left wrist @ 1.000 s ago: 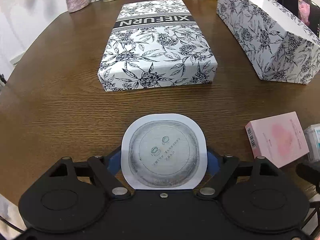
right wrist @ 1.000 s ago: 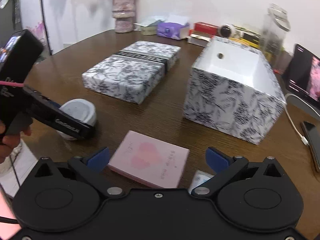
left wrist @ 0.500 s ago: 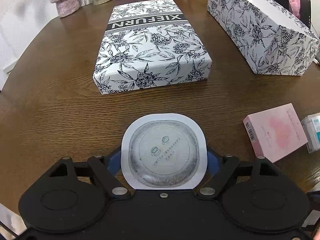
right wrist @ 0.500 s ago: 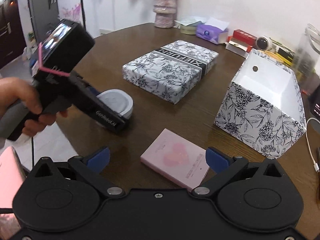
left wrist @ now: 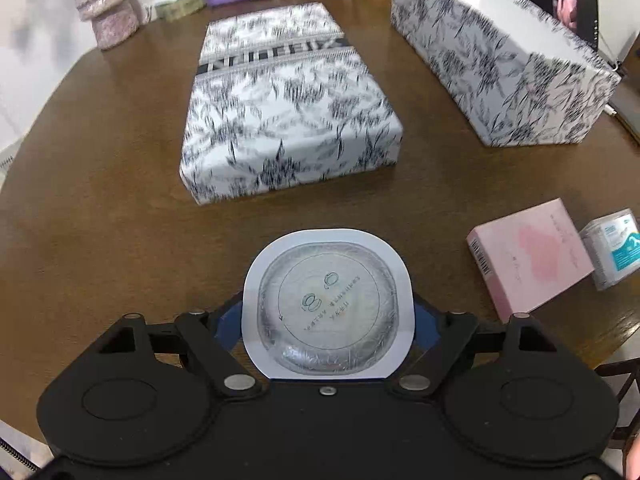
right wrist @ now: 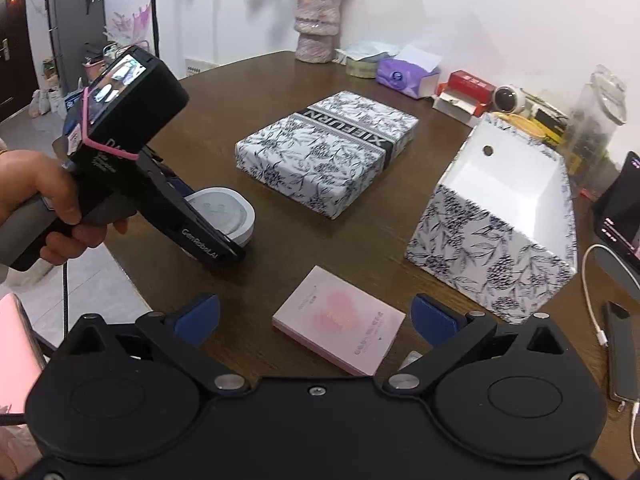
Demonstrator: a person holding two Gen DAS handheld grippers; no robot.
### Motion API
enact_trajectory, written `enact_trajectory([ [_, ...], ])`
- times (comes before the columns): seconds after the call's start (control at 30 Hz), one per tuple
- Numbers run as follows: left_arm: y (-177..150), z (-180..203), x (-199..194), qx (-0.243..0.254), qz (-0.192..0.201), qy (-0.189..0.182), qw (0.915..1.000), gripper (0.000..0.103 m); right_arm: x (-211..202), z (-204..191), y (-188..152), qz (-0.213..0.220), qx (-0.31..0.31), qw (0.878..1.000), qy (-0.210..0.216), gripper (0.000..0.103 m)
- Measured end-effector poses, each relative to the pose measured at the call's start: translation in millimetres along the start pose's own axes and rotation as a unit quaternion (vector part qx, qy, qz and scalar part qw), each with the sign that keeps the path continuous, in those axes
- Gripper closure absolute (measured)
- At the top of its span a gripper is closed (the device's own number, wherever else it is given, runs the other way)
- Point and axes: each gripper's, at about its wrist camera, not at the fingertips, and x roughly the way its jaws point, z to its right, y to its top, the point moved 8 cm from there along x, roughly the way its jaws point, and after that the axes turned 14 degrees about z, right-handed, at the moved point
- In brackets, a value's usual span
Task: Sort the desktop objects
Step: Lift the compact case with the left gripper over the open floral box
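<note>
My left gripper is shut on a white rounded container with a clear lid and holds it above the near part of the wooden table; it also shows in the right wrist view. My right gripper is open and empty, above a pink box with a heart print, which also shows in the left wrist view. A small white and teal box lies right of the pink box. An open floral box stands at the right.
A flat floral lid marked XIEFURN lies mid-table. A vase, purple tissue pack, red box and jar line the far edge. A phone and cable lie at the right edge.
Both grippers have risen and drawn back; the views now look down from higher. The left gripper still holds the white container. The right gripper stays open.
</note>
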Motion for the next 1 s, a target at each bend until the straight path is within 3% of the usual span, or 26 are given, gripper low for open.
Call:
enact_trajectory([
  [0.23, 31, 8, -27, 0.018, 0.035, -0.011, 0.9992, 0.023, -14, 6, 13, 0.008, 0.004, 1.0, -0.015, 0.0],
  [0.53, 77, 34, -53, 0.044, 0.069, -0.058, 0.995, 0.023, -25, 31, 27, 0.023, 0.016, 0.999, -0.037, 0.0],
  [1.0, 175, 104, -57, 0.097, 0.121, -0.104, 0.9825, 0.023, -23, 116, 55, 0.045, 0.024, 0.997, -0.056, 0.0],
])
